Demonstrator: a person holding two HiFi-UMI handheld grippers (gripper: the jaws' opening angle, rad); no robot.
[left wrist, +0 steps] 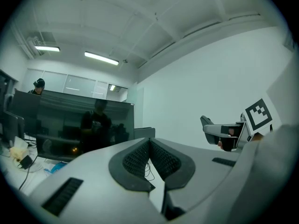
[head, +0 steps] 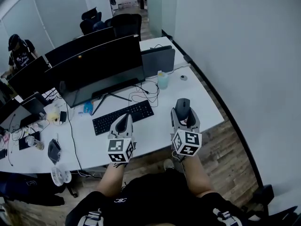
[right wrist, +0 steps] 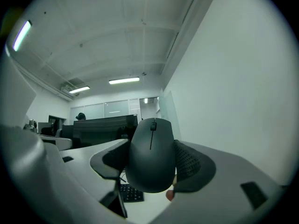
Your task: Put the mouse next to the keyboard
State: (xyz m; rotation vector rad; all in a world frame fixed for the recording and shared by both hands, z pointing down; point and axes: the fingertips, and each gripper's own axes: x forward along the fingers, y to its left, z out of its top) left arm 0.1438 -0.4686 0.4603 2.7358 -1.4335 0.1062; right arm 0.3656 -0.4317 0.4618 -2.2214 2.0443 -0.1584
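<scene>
A black mouse [head: 182,106] [right wrist: 150,158] sits clamped between the jaws of my right gripper [head: 183,111] [right wrist: 152,164], held up above the white desk [head: 155,131] to the right of the black keyboard [head: 123,117]. A corner of that keyboard [right wrist: 130,193] shows under the mouse in the right gripper view. My left gripper [head: 123,122] [left wrist: 150,158] hovers over the keyboard's near edge, jaws together with nothing between them. In the left gripper view the right gripper [left wrist: 224,133] appears off to the right.
Two dark monitors [head: 99,62] stand behind the keyboard, with loose cables [head: 146,91] and a pale bottle [head: 162,80] beside them. Clutter and a small fan [head: 60,175] lie at the desk's left. A person [head: 19,51] sits at the far left. Wall and wooden floor [head: 230,149] run along the right.
</scene>
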